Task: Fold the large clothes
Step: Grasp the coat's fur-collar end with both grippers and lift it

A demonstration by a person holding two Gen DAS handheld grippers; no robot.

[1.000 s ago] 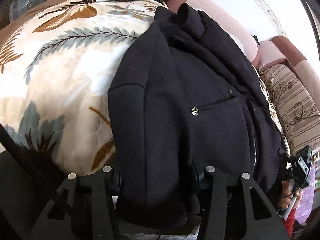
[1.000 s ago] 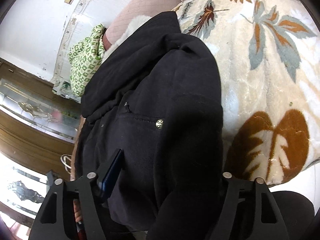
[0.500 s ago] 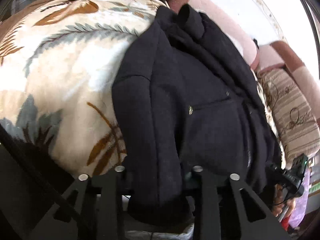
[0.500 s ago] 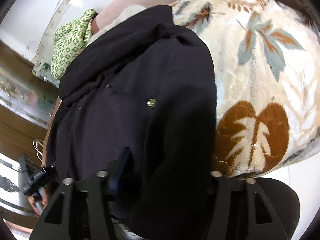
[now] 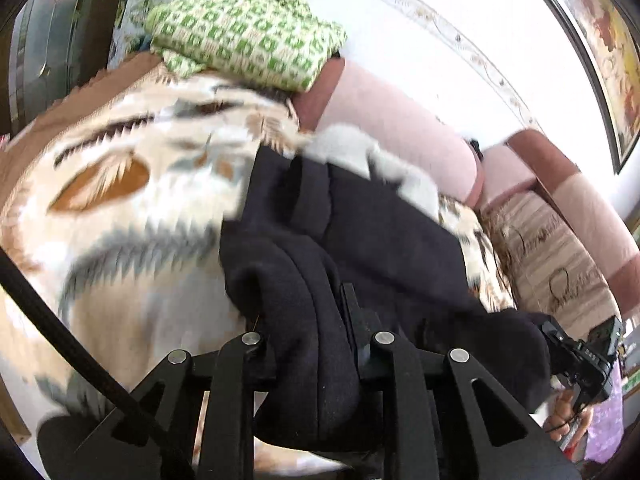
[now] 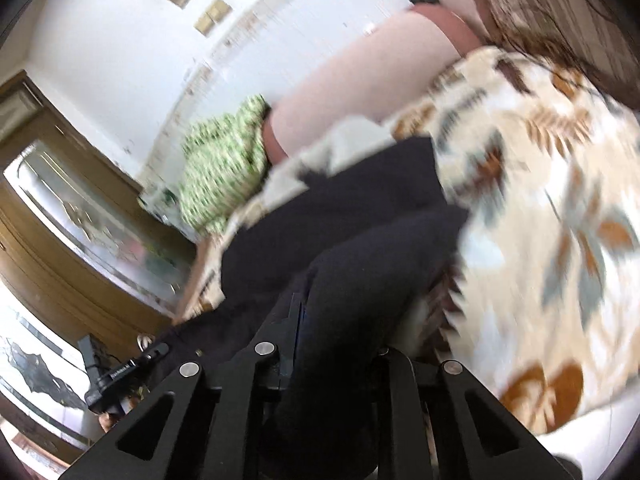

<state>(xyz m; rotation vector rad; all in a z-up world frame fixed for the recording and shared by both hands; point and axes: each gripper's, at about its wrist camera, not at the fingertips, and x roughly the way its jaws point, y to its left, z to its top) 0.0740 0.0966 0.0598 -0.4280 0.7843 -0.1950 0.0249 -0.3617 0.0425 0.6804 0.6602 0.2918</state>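
A large black coat (image 5: 372, 236) lies on a sofa covered with a cream leaf-print blanket (image 5: 132, 216). My left gripper (image 5: 308, 344) is shut on a thick bunched fold of the coat's near edge and holds it lifted. My right gripper (image 6: 332, 344) is shut on the other end of the same edge of the coat (image 6: 360, 232), also lifted. The rest of the coat stretches away toward the sofa back. The fingertips of both grippers are buried in the cloth. The right gripper also shows in the left wrist view (image 5: 580, 356).
A green-and-white checked cloth (image 5: 248, 28) lies on the sofa's pink backrest (image 5: 392, 120). A striped cushion (image 5: 560, 256) sits to the right. A wooden cabinet with glass (image 6: 72, 216) stands to the left. A white wall (image 5: 460, 32) is behind the sofa.
Both grippers have closed tighter on the coat's near edge and swung up and forward, lifting it toward the sofa back. The view is blurred by motion.
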